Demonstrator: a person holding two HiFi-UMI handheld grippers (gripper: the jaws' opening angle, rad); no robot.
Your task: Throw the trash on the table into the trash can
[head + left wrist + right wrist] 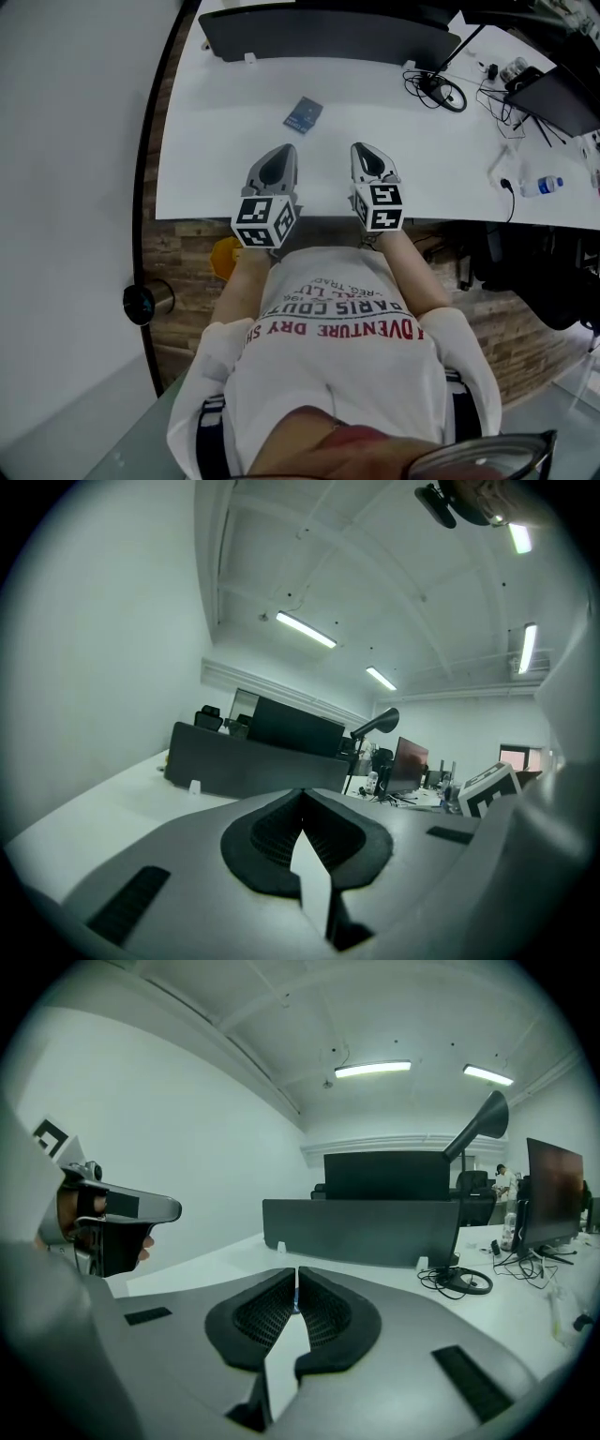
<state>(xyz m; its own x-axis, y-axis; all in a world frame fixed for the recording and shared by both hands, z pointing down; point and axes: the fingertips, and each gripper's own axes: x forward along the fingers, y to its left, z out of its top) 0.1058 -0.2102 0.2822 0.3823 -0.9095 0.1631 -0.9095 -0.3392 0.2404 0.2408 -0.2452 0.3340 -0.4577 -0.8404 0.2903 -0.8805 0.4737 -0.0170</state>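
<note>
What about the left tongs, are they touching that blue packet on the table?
Apart. The head view shows a strip of bare white table between the tips of the left tongs and the blue packet, which lies farther in.

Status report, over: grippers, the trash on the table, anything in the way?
Left gripper shut, empty. Right gripper shut, empty. Blue packet flat on white table, untouched, just ahead of both. Nothing between them and it.

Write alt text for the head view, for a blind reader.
A person holds the left gripper and right gripper, both shut and empty, side by side over the near edge of a white table. A small blue packet lies ahead of them.
</note>
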